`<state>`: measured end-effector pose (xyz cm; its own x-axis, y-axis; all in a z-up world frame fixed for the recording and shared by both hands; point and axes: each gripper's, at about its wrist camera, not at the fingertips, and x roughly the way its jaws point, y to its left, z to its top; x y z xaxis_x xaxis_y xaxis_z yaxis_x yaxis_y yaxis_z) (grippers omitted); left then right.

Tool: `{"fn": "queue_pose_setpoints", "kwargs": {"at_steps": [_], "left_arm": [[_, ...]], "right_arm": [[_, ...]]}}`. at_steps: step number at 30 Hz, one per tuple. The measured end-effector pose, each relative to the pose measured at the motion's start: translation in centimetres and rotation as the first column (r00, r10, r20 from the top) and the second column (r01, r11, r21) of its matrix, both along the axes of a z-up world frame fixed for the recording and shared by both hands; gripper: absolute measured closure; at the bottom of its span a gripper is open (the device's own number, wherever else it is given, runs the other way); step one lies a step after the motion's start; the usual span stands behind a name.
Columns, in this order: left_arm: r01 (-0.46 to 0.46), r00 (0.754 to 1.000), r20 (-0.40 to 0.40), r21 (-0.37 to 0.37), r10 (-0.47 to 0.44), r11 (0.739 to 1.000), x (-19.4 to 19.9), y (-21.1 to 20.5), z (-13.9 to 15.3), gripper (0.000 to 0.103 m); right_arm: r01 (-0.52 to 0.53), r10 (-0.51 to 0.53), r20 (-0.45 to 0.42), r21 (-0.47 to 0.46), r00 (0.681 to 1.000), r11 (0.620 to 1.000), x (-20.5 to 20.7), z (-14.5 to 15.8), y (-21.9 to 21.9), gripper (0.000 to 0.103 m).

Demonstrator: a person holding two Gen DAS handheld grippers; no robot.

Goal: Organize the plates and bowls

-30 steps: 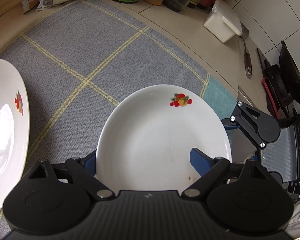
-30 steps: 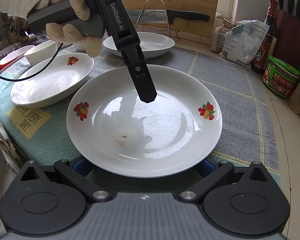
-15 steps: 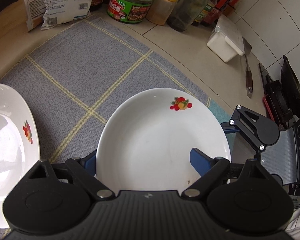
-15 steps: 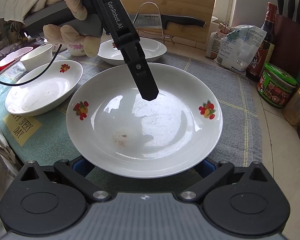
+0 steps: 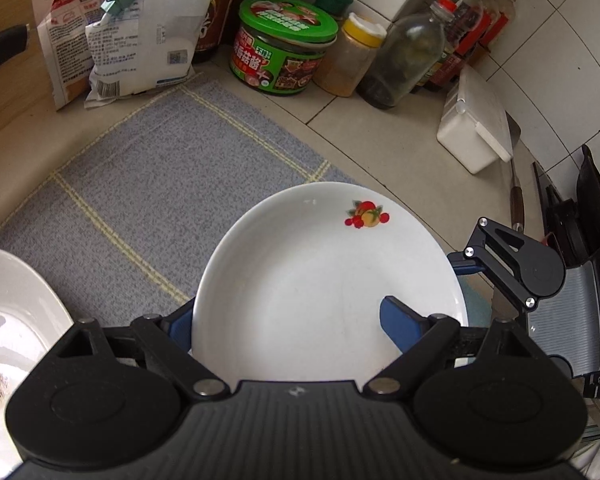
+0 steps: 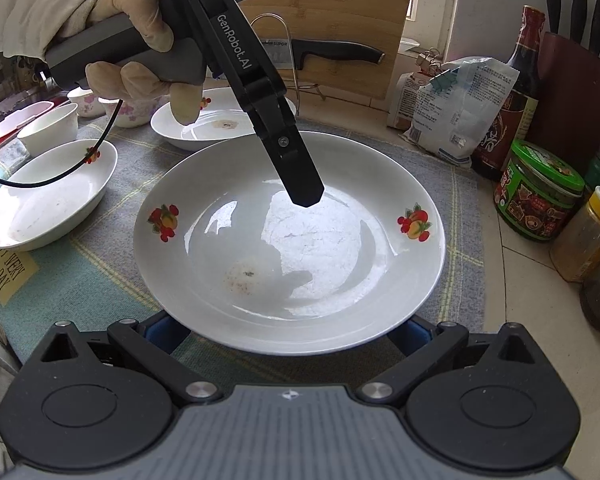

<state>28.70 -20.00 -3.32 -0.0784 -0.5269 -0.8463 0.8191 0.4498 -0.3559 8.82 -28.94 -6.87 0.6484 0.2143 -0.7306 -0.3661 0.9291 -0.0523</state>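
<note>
A white plate with fruit prints (image 5: 320, 280) (image 6: 340, 248) sits between the jaws of both grippers, above the grey checked mat (image 5: 160, 184). My left gripper (image 5: 284, 316) straddles one rim. Its right pad (image 5: 400, 320) lies on the plate's inside and the left pad passes behind the rim. From the right wrist this gripper's upper finger (image 6: 300, 176) reaches over the plate, held by a gloved hand (image 6: 132, 12). My right gripper (image 6: 286, 332) holds the opposite rim, its fingertips hidden under the plate. One of its fingers (image 5: 460, 262) meets the rim.
Two more fruit-print plates (image 6: 48, 208) (image 6: 212, 128) and small bowls (image 6: 52, 124) lie on the mat's far side; one plate (image 5: 16, 320) shows at the left. A green-lidded jar (image 5: 286, 44), bottles, bags and a white box (image 5: 476, 128) line the counter's back.
The plate has travelled with both grippers across the mat toward the jars and bottles. The other plates have slid away to the left. Neither grip has altered.
</note>
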Motion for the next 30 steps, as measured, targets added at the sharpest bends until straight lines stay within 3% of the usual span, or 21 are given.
{"fn": "queue_pose_setpoints", "kwargs": {"at_steps": [18,30], "left_arm": [[0.015,1.0,0.023,-0.019,-0.014,1.0,3.2,-4.5,-1.7,0.013],[0.005,1.0,0.02,-0.013,-0.005,1.0,3.8,-5.5,-3.0,0.013]], "right_arm": [[0.04,-0.04,-0.009,-0.004,0.999,0.999,3.5,-1.2,-4.2,0.0],[0.058,-0.058,-0.019,-0.022,0.998,0.998,4.3,-2.0,-5.2,0.0]]}}
